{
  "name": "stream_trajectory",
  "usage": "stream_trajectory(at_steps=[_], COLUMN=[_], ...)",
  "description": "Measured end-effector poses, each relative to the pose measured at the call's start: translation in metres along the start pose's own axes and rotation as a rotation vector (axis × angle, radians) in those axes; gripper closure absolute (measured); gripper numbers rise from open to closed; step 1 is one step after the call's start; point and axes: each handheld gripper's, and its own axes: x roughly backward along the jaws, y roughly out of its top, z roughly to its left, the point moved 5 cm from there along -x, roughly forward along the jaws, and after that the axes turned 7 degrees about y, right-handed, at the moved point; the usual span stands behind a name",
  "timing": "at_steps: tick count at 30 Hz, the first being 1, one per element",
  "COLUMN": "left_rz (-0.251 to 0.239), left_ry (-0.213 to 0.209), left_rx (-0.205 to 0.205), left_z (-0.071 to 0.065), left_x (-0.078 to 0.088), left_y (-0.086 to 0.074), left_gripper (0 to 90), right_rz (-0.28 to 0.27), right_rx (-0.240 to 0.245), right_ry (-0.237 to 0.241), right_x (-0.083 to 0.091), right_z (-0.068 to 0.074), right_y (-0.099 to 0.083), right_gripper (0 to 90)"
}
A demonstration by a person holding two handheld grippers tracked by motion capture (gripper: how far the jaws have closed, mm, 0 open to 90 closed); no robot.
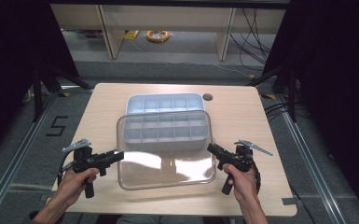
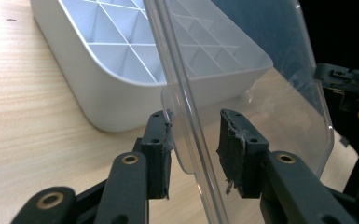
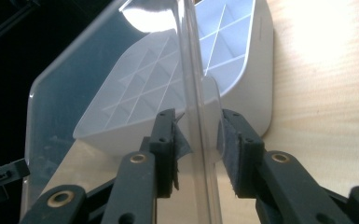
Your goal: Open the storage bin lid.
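Between my two grippers hangs the clear lid [image 1: 168, 154], its far edge over the white divided tray [image 1: 164, 103], its near part out over the table [image 1: 261, 121] toward me. My left gripper [image 1: 116, 156] is clamped on the lid's left rim; in the left gripper view the tab sits between the pads [image 2: 158, 149], the lid standing edge-on. My right gripper [image 1: 213, 149] is clamped on the opposite rim, the tray [image 3: 242, 60] just beyond its jaws. I judge this to be the carrying step: the lid is up, held at both sides, and not seated on the tray. Next I should move both hands away from me together, keep the lid level, line its corners with the tray's and lower it evenly, letting go only once it rests.
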Motion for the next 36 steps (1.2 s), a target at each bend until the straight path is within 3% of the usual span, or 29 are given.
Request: stream_trajectory(at_steps=[2, 3, 4, 6, 7, 13, 23, 24, 27, 28, 29, 30, 31, 32, 33, 36], left_rz=[0.013, 0.014, 0.017, 0.027, 0.038, 0.029, 0.062, 0.068, 0.081, 0.080, 0.083, 0.088, 0.091, 0.087, 0.091, 0.104], left_ry=[-0.001, -0.001, -0.005, -0.011, 0.005, -0.006, -0.010, -0.010, 0.001, -0.005, 0.006, 0.001, 0.005, 0.004, -0.001, 0.004], left_rx=[0.000, -0.001, -0.010, -0.015, -0.015, -0.010, -0.019, -0.018, -0.022, -0.016, -0.017, -0.028, -0.033, -0.035, -0.040, -0.037], left_z=[-0.001, -0.002, -0.003, -0.004, -0.004, -0.006, -0.007, -0.007, -0.006, -0.007, -0.007, -0.008, -0.009, -0.010, -0.010, -0.012], left_x=[0.002, 0.002, 0.002, 0.003, 0.004, 0.006, 0.012, 0.013, 0.013, 0.014, 0.014, 0.015, 0.016, 0.017, 0.017, 0.018], left_y=[-0.007, -0.011, -0.014, -0.018, -0.019, -0.024, -0.041, -0.043, -0.049, -0.051, -0.053, -0.055, -0.056, -0.058, -0.059, -0.064], left_gripper=[64.3, 64.5, 64.4, 64.2, 64.2, 64.2, 64.0, 63.9, 63.6, 63.7, 63.6, 63.5, 63.5, 63.5, 63.4, 62.9], right_rz=[-0.003, 0.003, 0.002, 0.004, 0.004, 0.024, 0.034, 0.033, 0.038, 0.044, 0.048, 0.054, 0.059, 0.070, 0.064, 0.074], right_rx=[-0.018, 0.002, -0.017, 0.009, 0.014, -0.019, -0.021, -0.041, -0.028, -0.049, -0.020, -0.058, -0.037, -0.056, -0.020, -0.022], right_ry=[0.008, 0.005, 0.004, -0.005, 0.000, -0.005, 0.001, 0.004, 0.001, -0.002, -0.020, -0.007, -0.021, -0.035, -0.040, -0.040], right_x=[0.002, 0.005, 0.006, 0.010, 0.011, 0.017, 0.029, 0.030, 0.031, 0.033, 0.034, 0.035, 0.035, 0.036, 0.035, 0.037], right_z=[0.002, 0.001, 0.003, 0.002, 0.001, -0.001, 0.003, 0.004, 0.004, 0.006, 0.003, 0.007, 0.006, 0.007, 0.003, 0.002], right_y=[-0.004, -0.005, -0.008, -0.012, -0.013, -0.030, -0.051, -0.052, -0.057, -0.059, -0.061, -0.063, -0.066, -0.068, -0.069, -0.074], right_gripper=[67.9, 67.9, 67.9, 67.9, 68.0, 67.7, 67.9, 67.8, 67.8, 67.8, 67.8, 67.5, 67.4, 67.2, 67.1, 66.8])
